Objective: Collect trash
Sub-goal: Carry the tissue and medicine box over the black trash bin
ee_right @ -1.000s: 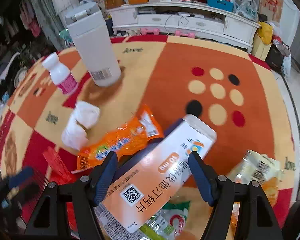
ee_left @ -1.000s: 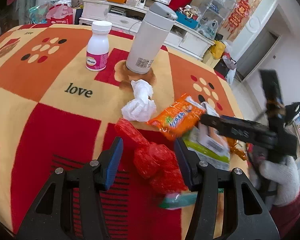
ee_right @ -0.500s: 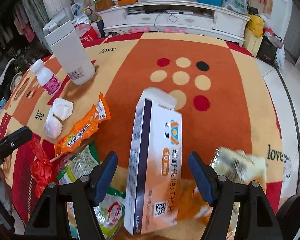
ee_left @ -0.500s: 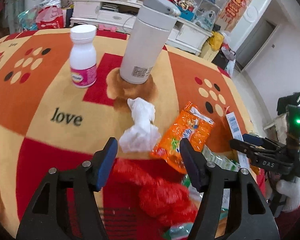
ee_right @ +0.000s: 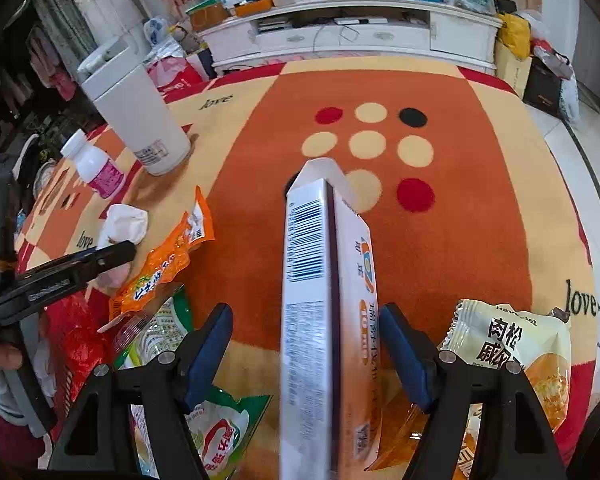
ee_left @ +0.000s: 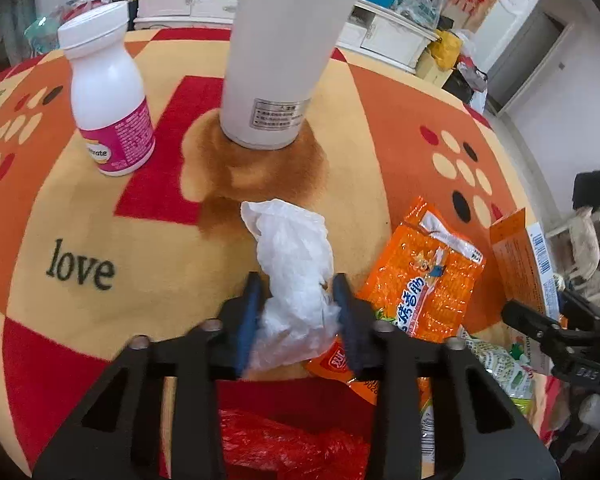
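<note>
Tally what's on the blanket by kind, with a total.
Snack packets: 3, namely the orange packet, green packet and cream packet
Boxes: 1, the carton
Crumpled tissue: 1
Red bag: 1
Bottles: 1, the pill bottle
Flask: 1
Total: 8

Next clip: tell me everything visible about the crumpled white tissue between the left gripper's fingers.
The crumpled white tissue is a thin, wrinkled wad, looking like soft paper or film, elongated and twisted, with a loose flap pointing toward the white tumbler. It lies on the orange, red and cream patterned cloth, partly over a brown patch. The left gripper has just been closing; its blue pads press the wad's near end from both sides. The tissue's lower edge meets the orange snack wrapper. The right wrist view shows it behind the left gripper's finger.
</note>
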Motion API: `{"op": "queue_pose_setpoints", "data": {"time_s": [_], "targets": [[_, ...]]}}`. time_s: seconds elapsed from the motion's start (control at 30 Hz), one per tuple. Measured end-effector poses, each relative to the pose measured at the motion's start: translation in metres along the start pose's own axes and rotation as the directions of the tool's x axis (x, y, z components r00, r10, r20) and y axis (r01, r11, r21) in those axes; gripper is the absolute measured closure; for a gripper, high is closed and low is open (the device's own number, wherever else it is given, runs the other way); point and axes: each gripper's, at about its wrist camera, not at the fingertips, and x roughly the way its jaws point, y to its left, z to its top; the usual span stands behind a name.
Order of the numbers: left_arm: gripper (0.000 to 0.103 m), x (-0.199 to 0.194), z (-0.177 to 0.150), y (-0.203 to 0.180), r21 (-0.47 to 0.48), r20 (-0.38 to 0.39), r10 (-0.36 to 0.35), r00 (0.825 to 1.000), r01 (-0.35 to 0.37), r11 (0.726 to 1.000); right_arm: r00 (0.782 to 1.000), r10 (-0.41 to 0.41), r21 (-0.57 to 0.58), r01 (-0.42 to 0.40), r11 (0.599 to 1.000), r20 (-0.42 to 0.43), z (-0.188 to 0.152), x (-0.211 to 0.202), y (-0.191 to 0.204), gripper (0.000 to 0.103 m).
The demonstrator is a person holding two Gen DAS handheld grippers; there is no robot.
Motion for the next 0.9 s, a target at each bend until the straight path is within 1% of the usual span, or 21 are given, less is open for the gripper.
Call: {"op": "queue_pose_setpoints", "data": {"time_s": [0.03,0.1,0.13,0.17,0.23,0.3,0.37,0.43,0.5,0.53,0.63,0.7,0.73,0.77,0.9], "targets": [[0.078,-0.001,-0.001,0.0,0.004,0.004,0.006,1.0,-0.006,1.0,1.0,-0.005,-0.008,0.005,1.0,-0.001,-0.001,-0.001,0.0,0.03],[0.08,-0.006,-0.004,0.001,-0.002,0.022,0.008,1.0,-0.008,1.0,1.0,-0.027,-0.018,0.027,0.999,0.004,-0.004,-0.003,-0.002,0.035],[0.08,-0.01,-0.005,0.001,-0.004,0.032,0.008,0.999,-0.008,1.0,1.0,-0.027,-0.016,0.027,1.0,0.009,-0.006,-0.006,-0.004,0.042],[0.081,-0.017,-0.006,0.002,-0.005,0.048,0.007,0.999,-0.007,1.0,1.0,-0.007,0.0,0.007,1.0,0.016,-0.008,-0.011,-0.007,0.045],[0.081,-0.025,-0.008,0.001,-0.001,0.066,0.005,0.998,-0.005,1.0,0.998,0.051,0.024,-0.052,0.998,0.029,-0.009,-0.019,-0.011,0.045],[0.081,-0.033,-0.009,0.0,0.003,0.08,0.001,0.997,-0.002,1.0,0.993,0.115,0.024,-0.116,0.993,0.04,-0.01,-0.026,-0.008,0.045],[0.081,-0.04,-0.011,-0.001,0.003,0.09,-0.003,0.996,0.002,1.0,0.989,0.141,0.009,-0.142,0.99,0.047,-0.01,-0.03,-0.001,0.045],[0.081,-0.047,-0.013,-0.002,0.004,0.098,-0.009,0.995,0.009,1.0,0.99,0.123,0.0,-0.123,0.992,0.068,-0.01,-0.033,0.003,0.045],[0.081,-0.053,-0.016,-0.005,0.009,0.104,-0.015,0.994,0.014,1.0,0.995,0.059,0.011,-0.06,0.998,0.08,-0.008,-0.031,0.002,0.043],[0.081,-0.055,-0.017,-0.006,0.012,0.106,-0.017,0.994,0.015,1.0,0.996,0.049,0.015,-0.05,0.999,0.073,-0.007,-0.027,0.0,0.039],[0.081,-0.062,-0.022,-0.009,0.017,0.109,-0.023,0.994,0.021,1.0,1.0,0.014,0.01,-0.014,1.0,0.01,-0.006,-0.006,-0.005,0.038],[0.081,-0.067,-0.026,-0.011,0.019,0.114,-0.028,0.993,0.026,0.999,1.0,-0.001,-0.009,0.001,1.0,-0.006,-0.009,0.003,-0.006,0.038],[0.081,-0.069,-0.027,-0.012,0.021,0.116,-0.03,0.993,0.027,0.999,1.0,-0.011,-0.02,0.011,1.0,0.004,-0.01,0.003,-0.005,0.039],[0.081,-0.071,-0.029,-0.014,0.022,0.119,-0.032,0.992,0.03,0.999,1.0,-0.018,-0.027,0.018,0.999,0.019,-0.01,0.002,-0.004,0.048],[0.081,-0.082,-0.033,-0.02,0.029,0.133,-0.05,0.99,0.046,0.998,0.997,0.025,-0.028,-0.023,0.999,0.069,-0.01,-0.016,0.001,0.048]]}}
